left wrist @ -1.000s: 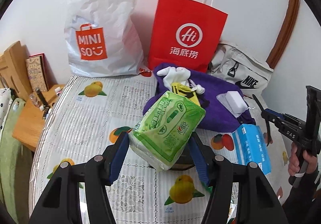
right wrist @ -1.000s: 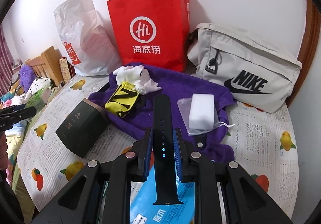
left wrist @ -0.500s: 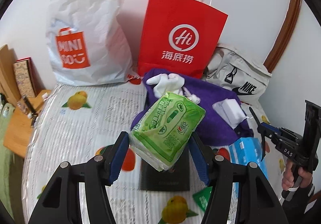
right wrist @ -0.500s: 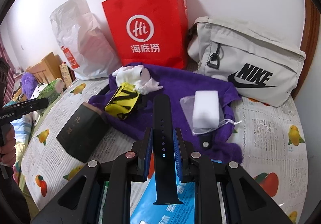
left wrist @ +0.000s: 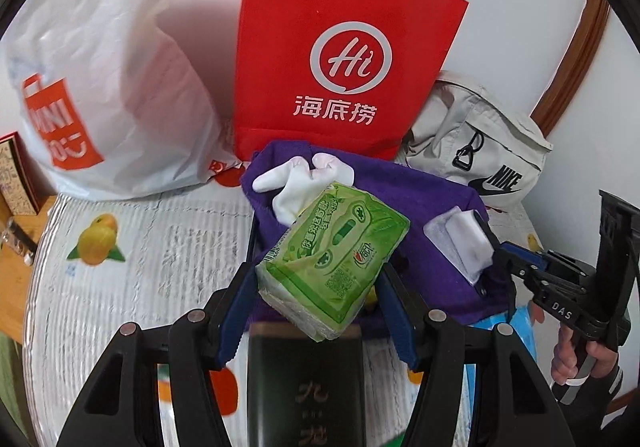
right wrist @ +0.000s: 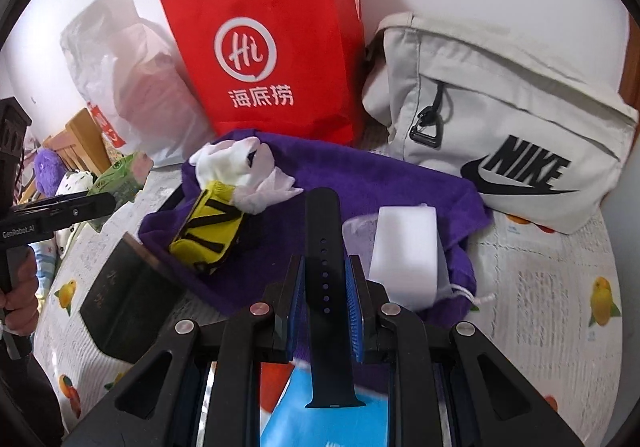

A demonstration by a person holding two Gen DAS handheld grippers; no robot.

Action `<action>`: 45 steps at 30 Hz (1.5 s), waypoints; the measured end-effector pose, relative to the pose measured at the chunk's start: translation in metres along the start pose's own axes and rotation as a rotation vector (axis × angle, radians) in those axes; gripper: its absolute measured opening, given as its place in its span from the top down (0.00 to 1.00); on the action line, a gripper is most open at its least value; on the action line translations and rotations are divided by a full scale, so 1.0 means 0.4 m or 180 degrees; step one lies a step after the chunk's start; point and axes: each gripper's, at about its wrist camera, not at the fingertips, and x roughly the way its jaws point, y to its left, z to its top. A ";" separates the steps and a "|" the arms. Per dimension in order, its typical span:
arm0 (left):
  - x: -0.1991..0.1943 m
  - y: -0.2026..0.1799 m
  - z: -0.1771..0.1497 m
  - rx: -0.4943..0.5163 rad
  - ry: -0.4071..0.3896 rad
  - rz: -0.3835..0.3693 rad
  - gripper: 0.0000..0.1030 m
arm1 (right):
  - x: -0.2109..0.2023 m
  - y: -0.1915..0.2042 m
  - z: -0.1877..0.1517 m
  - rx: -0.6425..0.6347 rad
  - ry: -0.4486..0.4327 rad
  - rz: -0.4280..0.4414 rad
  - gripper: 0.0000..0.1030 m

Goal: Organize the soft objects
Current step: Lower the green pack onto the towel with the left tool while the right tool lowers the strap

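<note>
A fruit-print surface (left wrist: 132, 247) meets a white wall. Left to right stand a Miniso bag (left wrist: 104, 87), red bag (left wrist: 340, 47) and Nike bag (left wrist: 480, 151). The left gripper (left wrist: 316, 287) clamps a tissue pack (left wrist: 332, 259) above a dark box (left wrist: 306, 379), nearer the purple towel (right wrist: 360, 183) than before. The right gripper (right wrist: 325, 299) pinches a strap (right wrist: 326, 287).

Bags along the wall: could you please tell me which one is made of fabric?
The grey bag with the Nike logo, rightmost. The red bag is paper, the white bag crinkly plastic.
</note>
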 end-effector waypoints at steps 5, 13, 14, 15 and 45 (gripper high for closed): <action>0.043 -0.009 0.039 0.0031 0.0050 0.0024 0.43 | 0.067 -0.011 0.028 -0.0057 0.0125 -0.0026 0.80; 0.130 -0.026 0.075 0.0041 0.0213 -0.0065 0.43 | 0.133 -0.022 0.038 -0.0103 0.0336 -0.0025 0.80; 0.140 -0.028 0.078 0.0039 0.0235 -0.0091 0.43 | 0.139 -0.023 0.037 -0.0103 0.0358 -0.0025 0.80; 0.153 -0.031 0.082 0.0031 0.0266 -0.0145 0.43 | 0.144 -0.024 0.036 -0.0099 0.0368 -0.0032 0.80; 0.179 -0.039 0.054 -0.0031 0.0544 -0.0158 0.25 | 0.078 -0.005 0.035 -0.0073 0.0334 0.0047 0.53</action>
